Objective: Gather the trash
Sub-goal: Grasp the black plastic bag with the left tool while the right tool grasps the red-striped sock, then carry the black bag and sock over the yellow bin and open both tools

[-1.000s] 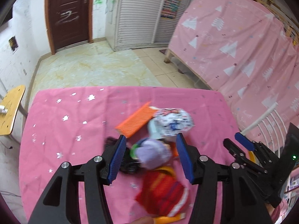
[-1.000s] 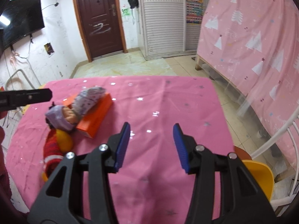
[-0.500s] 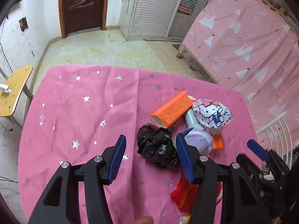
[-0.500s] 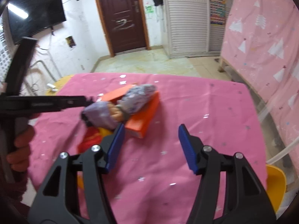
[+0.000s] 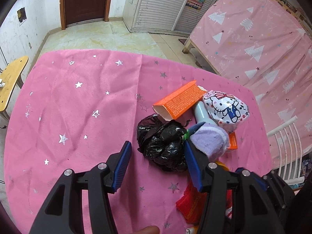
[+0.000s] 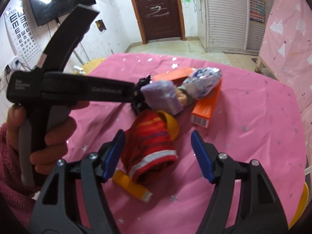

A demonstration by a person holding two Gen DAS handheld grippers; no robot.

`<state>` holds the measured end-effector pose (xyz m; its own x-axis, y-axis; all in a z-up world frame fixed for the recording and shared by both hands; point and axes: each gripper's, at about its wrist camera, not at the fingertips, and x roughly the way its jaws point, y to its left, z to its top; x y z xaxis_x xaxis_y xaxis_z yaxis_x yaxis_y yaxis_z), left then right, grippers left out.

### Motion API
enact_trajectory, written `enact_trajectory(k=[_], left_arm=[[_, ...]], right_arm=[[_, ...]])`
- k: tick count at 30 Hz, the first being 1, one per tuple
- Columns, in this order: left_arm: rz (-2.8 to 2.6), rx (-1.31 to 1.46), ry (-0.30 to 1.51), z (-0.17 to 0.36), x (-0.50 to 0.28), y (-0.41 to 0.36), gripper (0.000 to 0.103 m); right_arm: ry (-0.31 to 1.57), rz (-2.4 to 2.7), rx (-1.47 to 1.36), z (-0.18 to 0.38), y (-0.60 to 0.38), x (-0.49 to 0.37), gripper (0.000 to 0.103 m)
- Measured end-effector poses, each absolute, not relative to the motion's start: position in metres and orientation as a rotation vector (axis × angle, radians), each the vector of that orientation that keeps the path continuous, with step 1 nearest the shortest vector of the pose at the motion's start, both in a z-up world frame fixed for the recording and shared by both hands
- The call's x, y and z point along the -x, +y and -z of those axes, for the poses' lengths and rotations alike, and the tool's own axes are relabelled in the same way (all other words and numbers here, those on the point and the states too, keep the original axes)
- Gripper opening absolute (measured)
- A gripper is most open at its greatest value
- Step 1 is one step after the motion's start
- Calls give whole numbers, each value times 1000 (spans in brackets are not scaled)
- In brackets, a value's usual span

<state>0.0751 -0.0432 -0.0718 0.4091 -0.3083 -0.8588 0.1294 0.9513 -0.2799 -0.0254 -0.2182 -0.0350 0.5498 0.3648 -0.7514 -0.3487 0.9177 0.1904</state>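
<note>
1. Where the pink star-print cloth covers the table (image 5: pixel 78 101), the left half lies bare, with a wooden chair seat (image 5: pixel 11 81) off its left edge.
2. Left tool (image 5: pixel 156 161): blue pads spread wide, nothing between them touching either pad that I can confirm. It hovers over the crumpled black plastic bag (image 5: pixel 163 142), which sits on the cloth in line with the gap. The person's left hand (image 6: pixel 39 136) grips its handle in the right wrist view.
3. Just right of the bag: an orange carton (image 5: pixel 179 103), open end toward the bag, lying flat and angled up to the right.
4. Against the carton's right side: a pale blue bottle (image 5: pixel 202 115), and over it a Hello Kitty printed wrapper (image 5: pixel 226 109).
5. Below these, a lilac knit piece (image 5: pixel 210 140) sits hard against the left tool's right pad; contact cannot be judged.
6. Right tool (image 6: pixel 158 156): pads spread apart, holding nothing, poised above a red striped sock (image 6: pixel 152 148) lying on the cloth.
7. A yellow rounded object (image 6: pixel 171 122) sits at the sock's far end; a yellow tube (image 6: pixel 132 185) lies by its near cuff.
8. Far right: bed draped in pink tree-print sheet (image 5: pixel 253 39).
</note>
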Motion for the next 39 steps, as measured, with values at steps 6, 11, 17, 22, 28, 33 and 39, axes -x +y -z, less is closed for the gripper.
enact_trajectory(k=[6,11,17,22,28,33,39], left_arm=[[283,188,1107,72,-70,-47,29],[263,165,1071,61,-68,-44,27],[239,169,1042,49,-67,-35,27],[229,182,1028,38,-68,-32,27],[219,174,1011,32,-64,-33,27],[223,166,987,20,-61,-38,27],[250,145,958,3,-58,-55,27]], right_arm=[[914,-426,9,40,-210,29,63],[923,-415,21,41,-209,30,53],[913,-430,15,38,-216,46,51],[891,-442,26,37,-218,50,15],[850,-469,-28,26,-224,52,11],[797,-454,-89,13,-244,53,12],[759,-381,-135,5,-280,55,12]])
